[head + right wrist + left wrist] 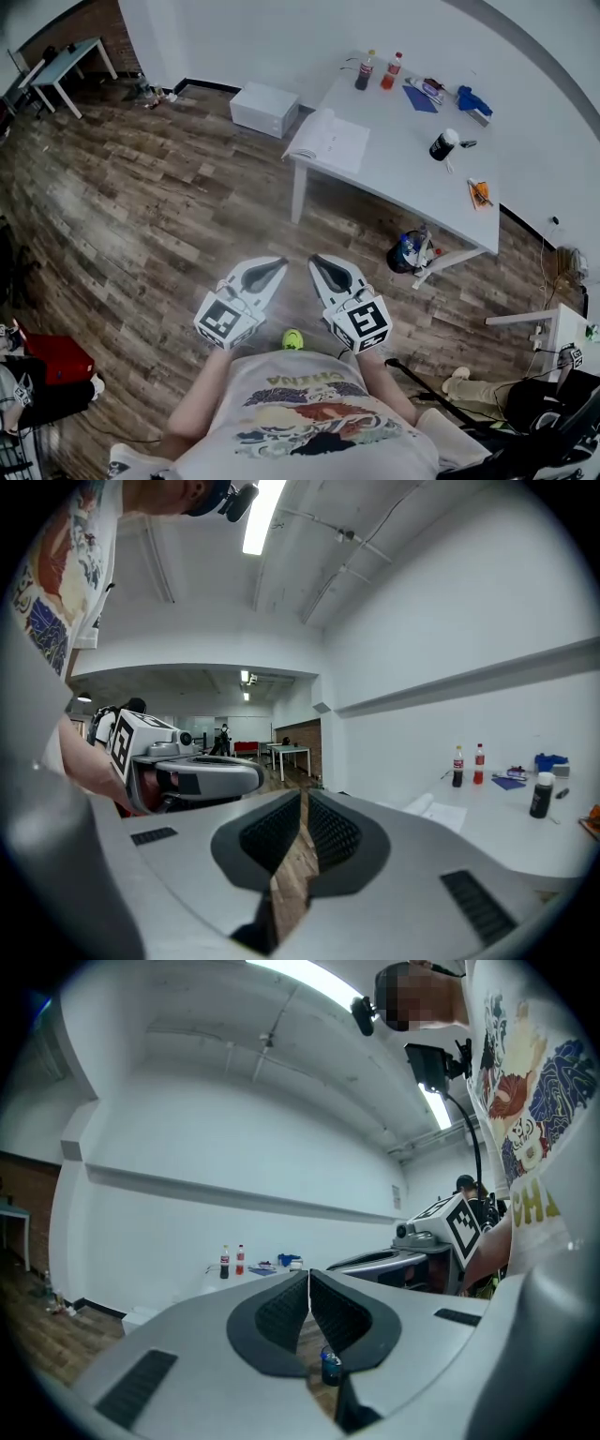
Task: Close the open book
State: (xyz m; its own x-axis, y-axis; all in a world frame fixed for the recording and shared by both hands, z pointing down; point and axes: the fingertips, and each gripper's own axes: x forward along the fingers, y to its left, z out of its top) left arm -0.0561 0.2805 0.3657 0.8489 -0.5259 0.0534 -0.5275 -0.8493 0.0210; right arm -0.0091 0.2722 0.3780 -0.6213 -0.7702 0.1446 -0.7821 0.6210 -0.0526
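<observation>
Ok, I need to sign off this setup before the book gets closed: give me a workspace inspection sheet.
Surface: white table, well away from the person.
Job's things: book open at the table's left corner.
Clutter: two bottles, black cup, blue items on the table; bin beneath.
Grippers: left hand-held gripper and right hand-held gripper both shut, empty, above the floor.
Cables: thin leads on the floor, right.
Surroundings: wood floor, white box by the table, second table far left.

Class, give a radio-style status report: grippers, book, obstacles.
Left gripper and right gripper shut, empty, side by side near the person's body. Open book lies on table corner, untouched, well ahead. Only wooden floor between.
</observation>
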